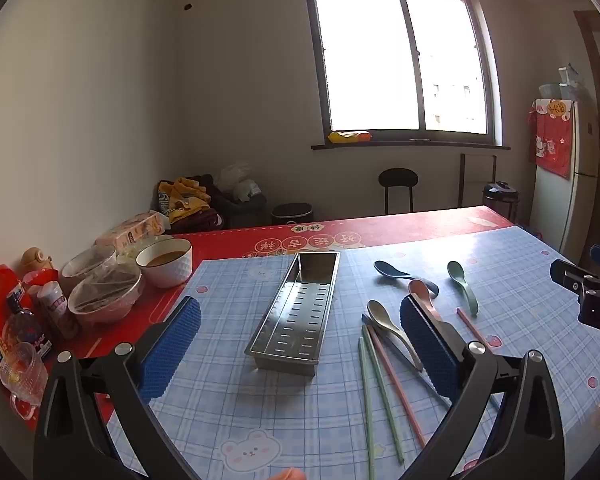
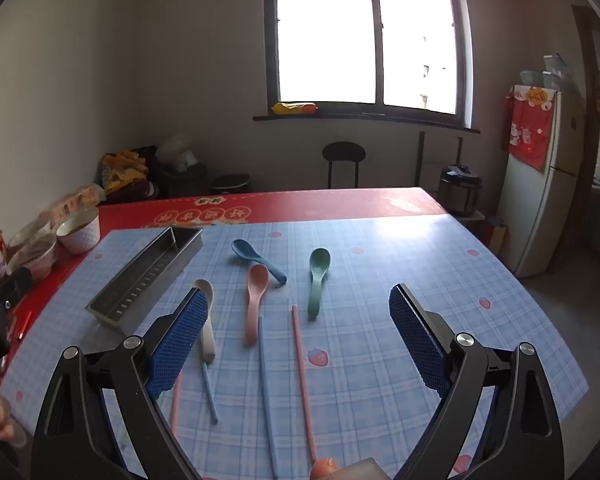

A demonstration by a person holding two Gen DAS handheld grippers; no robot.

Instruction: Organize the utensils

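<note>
Left wrist view: a long metal utensil tray (image 1: 296, 308) with slotted floor sits empty at the centre of the frame on a blue plaid tablecloth (image 1: 260, 412). To its right lie the loose utensils. A dark blue spoon (image 1: 396, 274) and a green spoon (image 1: 462, 286) lie toward the upper right, a pink spoon (image 1: 422, 294) sits partly behind the gripper's right finger, and a beige spoon (image 1: 388, 324) rests across a fan of chopsticks. Green chopsticks (image 1: 370, 400) and a pink chopstick (image 1: 396, 384) run toward the bottom of the frame.

The left gripper (image 1: 300, 340) hangs above the cloth with its blue-padded jaws spread wide, holding nothing; the tray shows between them.

At the left edge of the frame, on a red table cover (image 1: 236, 240), stand a white bowl (image 1: 166, 266), covered bowls and food packets.

Right wrist view: the tray (image 2: 148, 276) lies at the middle left, angled toward the upper right. The four spoons, dark blue (image 2: 256, 258), green (image 2: 318, 280), pink (image 2: 256, 300) and beige (image 2: 206, 320), lie at centre, with a pink chopstick (image 2: 302, 380) and a blue chopstick (image 2: 268, 400) running toward the bottom edge. The right gripper (image 2: 298, 340) also stands wide open and empty above them. A bright window (image 2: 364, 36) fills the top of the frame.
</note>
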